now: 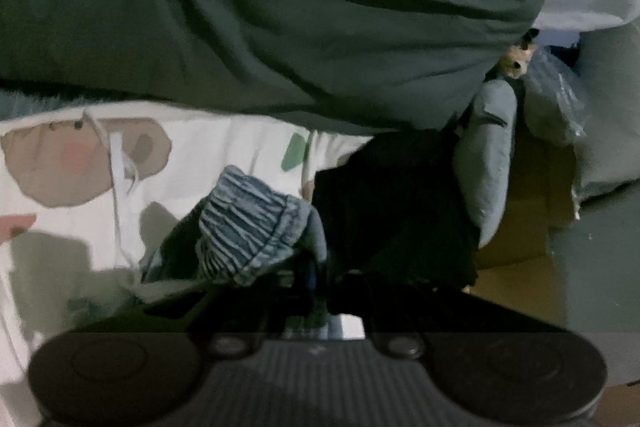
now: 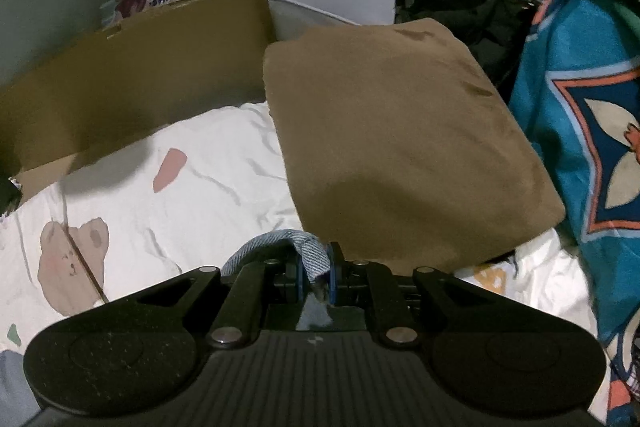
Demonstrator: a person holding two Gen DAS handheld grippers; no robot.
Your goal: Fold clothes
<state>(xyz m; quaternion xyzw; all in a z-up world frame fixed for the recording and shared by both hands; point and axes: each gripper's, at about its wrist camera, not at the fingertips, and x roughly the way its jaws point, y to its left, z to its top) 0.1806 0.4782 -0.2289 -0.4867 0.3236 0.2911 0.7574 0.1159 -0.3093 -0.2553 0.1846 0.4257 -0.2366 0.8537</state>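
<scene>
Both grippers hold a blue denim garment. In the left wrist view its gathered elastic waistband (image 1: 252, 227) bunches over my left gripper (image 1: 316, 275), which is shut on the cloth; the fingertips are mostly hidden by fabric. In the right wrist view a folded edge of the same denim (image 2: 308, 251) is pinched between the blue pads (image 2: 330, 267) of my right gripper (image 2: 316, 277), which is shut on it. A folded brown garment (image 2: 400, 139) lies flat on the bed just beyond the right gripper.
The bed has a white sheet with bear prints (image 2: 168, 195). A dark green pillow (image 1: 280, 19) and a black cloth (image 1: 392, 203) lie ahead of the left gripper. A cardboard box (image 2: 132, 79) stands at the bed's far side, a teal patterned blanket (image 2: 580, 131) at the right.
</scene>
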